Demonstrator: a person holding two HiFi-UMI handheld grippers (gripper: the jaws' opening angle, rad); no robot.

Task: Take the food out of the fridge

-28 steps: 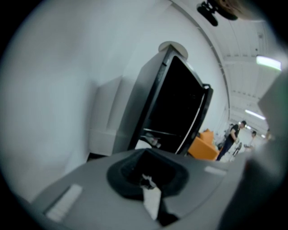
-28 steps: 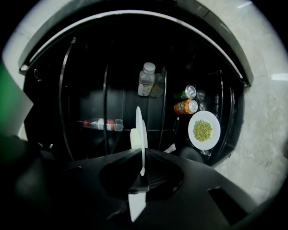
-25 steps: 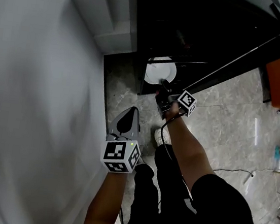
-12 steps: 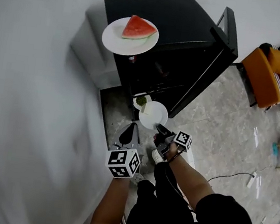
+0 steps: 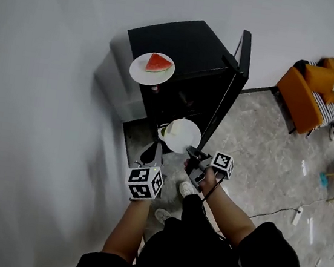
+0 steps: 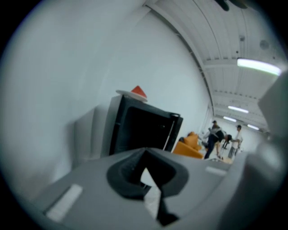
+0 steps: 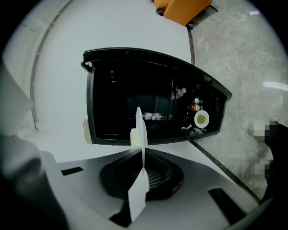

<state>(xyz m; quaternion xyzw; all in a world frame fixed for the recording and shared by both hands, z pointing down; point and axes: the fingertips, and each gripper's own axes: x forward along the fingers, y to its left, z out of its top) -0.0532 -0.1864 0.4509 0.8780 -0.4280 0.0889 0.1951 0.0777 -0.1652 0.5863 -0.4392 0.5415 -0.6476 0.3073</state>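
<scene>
Head view: R tool point(image 5: 192, 154) clamps plate point(image 5: 182, 136), now outside fridge point(image 5: 184, 46); L tool point(image 5: 152, 150) shut.

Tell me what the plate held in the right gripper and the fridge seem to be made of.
Plate: probably glazed ceramic or melamine. It is plain white and smooth, and its rim looks thin and rigid seen edge-on.
Fridge: likely a painted metal or plastic casing, black with a dull sheen on flat panels.
</scene>
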